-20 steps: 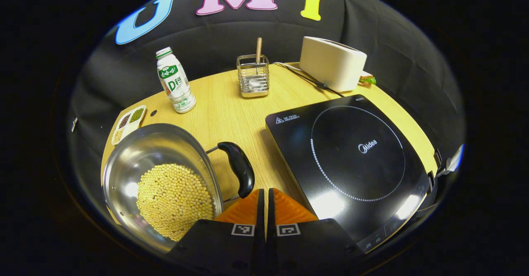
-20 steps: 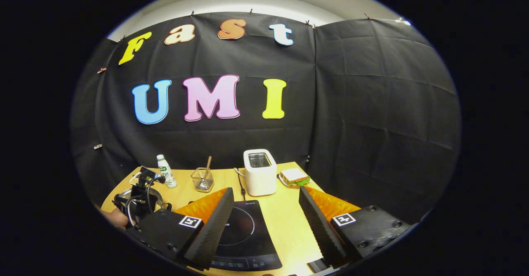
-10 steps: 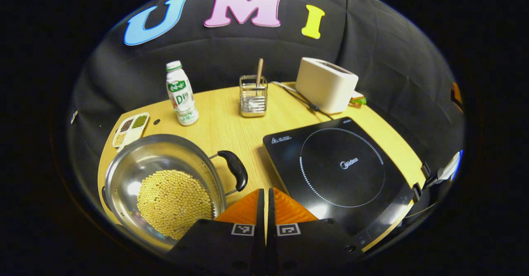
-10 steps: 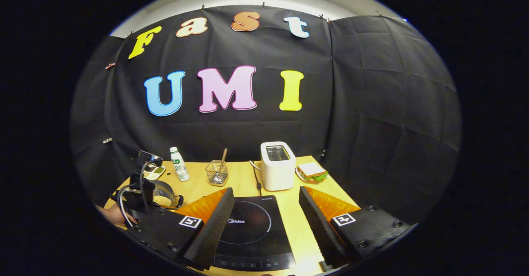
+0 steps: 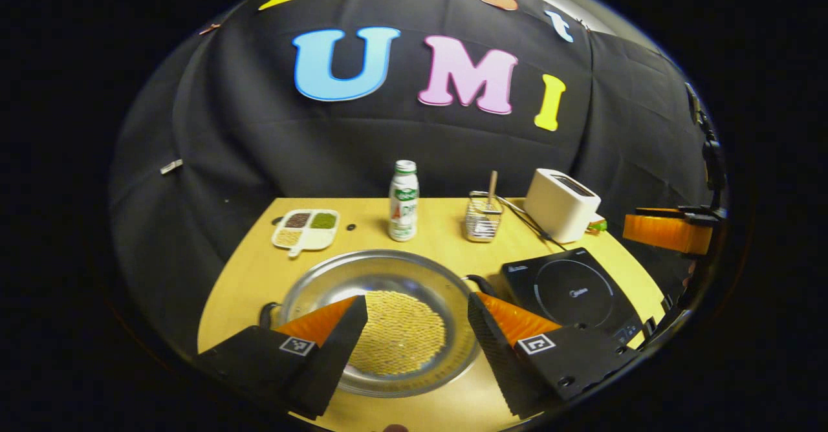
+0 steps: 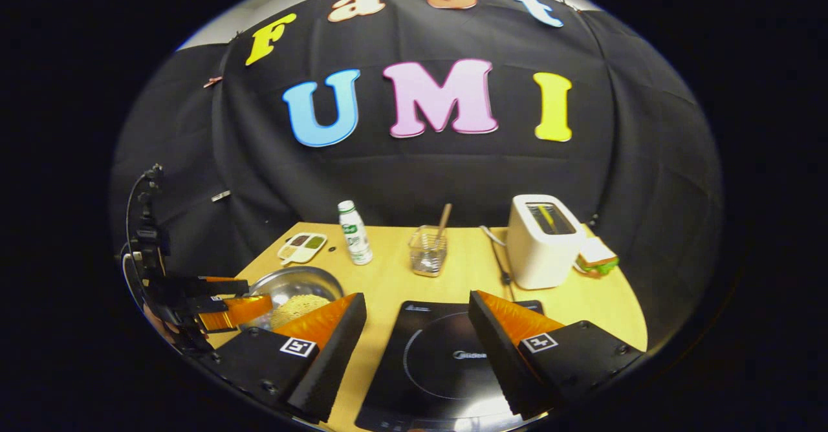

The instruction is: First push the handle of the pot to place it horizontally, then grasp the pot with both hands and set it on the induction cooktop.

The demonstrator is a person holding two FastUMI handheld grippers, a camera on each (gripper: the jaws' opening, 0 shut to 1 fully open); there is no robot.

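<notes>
Wooden table (image 6: 388, 277): steel pot (image 5: 381, 283) of beans at left, induction cooktop (image 5: 569, 290) just beside it at right; bottle (image 5: 403, 200), utensil basket (image 5: 482, 215), toaster (image 5: 561, 204), sandwich (image 6: 596, 257), sectioned dish (image 5: 305, 229) behind. Left gripper (image 5: 417, 328) hovers over the pot, jaws wide, empty. Right gripper (image 6: 417, 328) above the cooktop, jaws wide, empty.

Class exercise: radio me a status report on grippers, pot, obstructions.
Left gripper open above pot. Right gripper open above induction cooktop. Pot on table, not on cooktop. Nothing between them.

In the left gripper view, the round steel pot of yellow beans (image 5: 381, 277) has its near rim hidden behind the gripper's own fingers. The flat black induction cooktop (image 6: 440, 354) is cut off at the bottom of the right gripper view. Beside the white toaster (image 5: 561, 204), the sandwich (image 5: 596, 225) is mostly hidden.
</notes>
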